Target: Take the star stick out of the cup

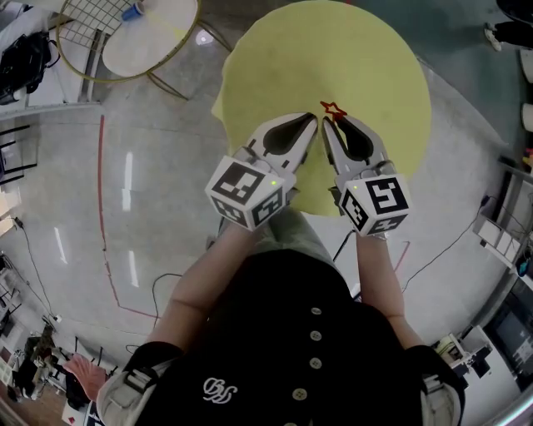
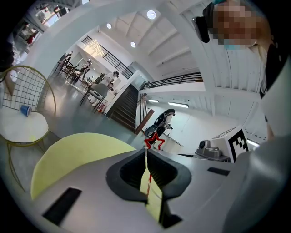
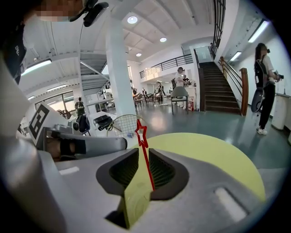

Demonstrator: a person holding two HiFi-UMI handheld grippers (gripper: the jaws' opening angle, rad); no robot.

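Black button-front shirt (image 1: pixel 301 333) and two bare forearms fill the bottom of the head view. Next out are the marker cubes, then both tools, angled in over the round pale-yellow bench (image 1: pixel 375 58) so their tips nearly meet. Right hand-held gripper (image 1: pixel 341 121): jaws clamped on the thin red plastic star stick (image 1: pixel 333 109). In the right gripper view the shaft runs up between the ribbed pads (image 3: pixel 161 170) and the outlined star head stands clear above the tips, tilted slightly left. Left hand-held gripper (image 1: pixel 313 119): jaws closed down to a thin slit. Its own view shows the star head just past the tips and a red sliver inside the slit, but I can't tell whether it grips the stick or just sits beside it. The right gripper view shows the left tool's tip coming in from the left and ending close beside the shaft, with contact not clear. Stick is up in the air over the yellow bench, not in any cup. Beyond the bench is glossy grey floor (image 1: pixel 166 250) with a red tape line (image 1: pixel 104 216). Well apart, at top left of the head view, a small blue cup (image 1: pixel 133 12) sits on a white round bench (image 1: pixel 158 46) next to a gold wire-grid chair back (image 1: pixel 87 18). Far background is an open hall with a staircase (image 3: pixel 223 88).
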